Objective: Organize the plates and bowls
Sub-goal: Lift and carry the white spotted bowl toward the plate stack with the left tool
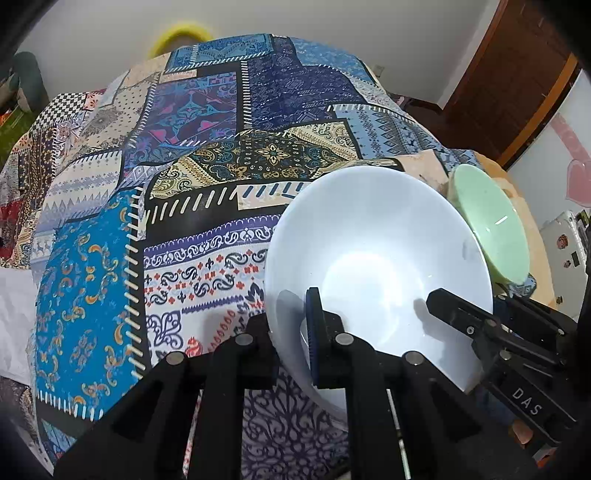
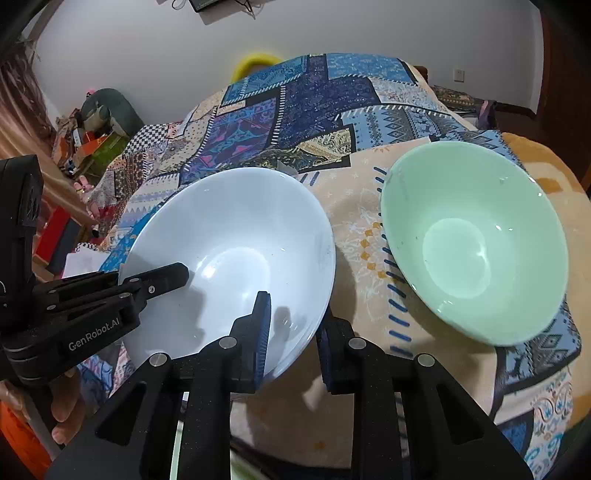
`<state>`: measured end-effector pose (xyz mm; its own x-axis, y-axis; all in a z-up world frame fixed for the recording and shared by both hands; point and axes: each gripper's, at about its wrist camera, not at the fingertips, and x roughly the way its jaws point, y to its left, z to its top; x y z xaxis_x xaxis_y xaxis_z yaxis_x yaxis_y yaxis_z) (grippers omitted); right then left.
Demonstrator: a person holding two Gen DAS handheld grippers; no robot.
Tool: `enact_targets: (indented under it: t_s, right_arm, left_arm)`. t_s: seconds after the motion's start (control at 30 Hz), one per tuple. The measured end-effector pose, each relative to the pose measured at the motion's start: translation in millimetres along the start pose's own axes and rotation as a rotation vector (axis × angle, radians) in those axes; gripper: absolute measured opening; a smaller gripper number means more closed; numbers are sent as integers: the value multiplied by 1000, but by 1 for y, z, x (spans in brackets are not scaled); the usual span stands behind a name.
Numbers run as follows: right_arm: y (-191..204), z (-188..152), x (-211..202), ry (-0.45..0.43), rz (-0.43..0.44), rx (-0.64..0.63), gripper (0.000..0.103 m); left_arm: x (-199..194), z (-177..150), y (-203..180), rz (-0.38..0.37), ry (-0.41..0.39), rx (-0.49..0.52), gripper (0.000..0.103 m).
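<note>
A white bowl (image 2: 236, 254) sits on a bed covered by a patchwork cloth (image 1: 207, 122) printed in blues, purples and creams. Two black handheld grippers meet at this bowl from opposite sides. The left gripper (image 1: 291, 343) straddles the bowl's near left rim: one finger with a blue ribbed pad (image 1: 314, 332) lies inside the bowl against its wall, the other finger is outside, beneath the rim, so the jaws are pinched on the rim. The right gripper (image 2: 291, 347) straddles the near right rim of the same bowl in the same way, with its left finger inside the bowl and its right finger outside; the two blue pads stand close together with the rim between them, though whether the outer pad actually touches the bowl cannot be told. In the right wrist view the left gripper appears from the left edge, with one narrow finger reaching over the rim into the bowl. A pale green bowl (image 2: 476, 240) sits upright on the cloth to the right of the white bowl, near it but not touching. Behind the bed is a plain white wall (image 2: 332, 29), and a yellow ring-shaped object (image 2: 255, 61) peeks over the far edge of the cloth.
</note>
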<state>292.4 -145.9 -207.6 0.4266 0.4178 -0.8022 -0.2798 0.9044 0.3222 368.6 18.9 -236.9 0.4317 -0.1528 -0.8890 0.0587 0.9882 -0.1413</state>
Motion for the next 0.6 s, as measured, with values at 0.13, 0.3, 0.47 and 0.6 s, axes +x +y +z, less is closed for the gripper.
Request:
enact_targets:
  t_s: [0.13, 0.3, 0.47, 0.6]
  right_arm:
    - [4, -3, -16, -16, 6, -5, 21]
    - [12, -7, -36, -36, 5, -17, 21]
    - [23, -15, -56, -59, 1, -33, 21]
    - [34, -23, -71, -74, -5, -49, 21]
  left_arm:
    - [-16, -6, -4, 0, -19, 10, 11]
    - [-40, -15, -8, -13, -40, 8, 11]
    - [-68, -28, -14, -9, -71, 19, 11]
    - [-89, -40, -16, -14, -90, 26, 12]
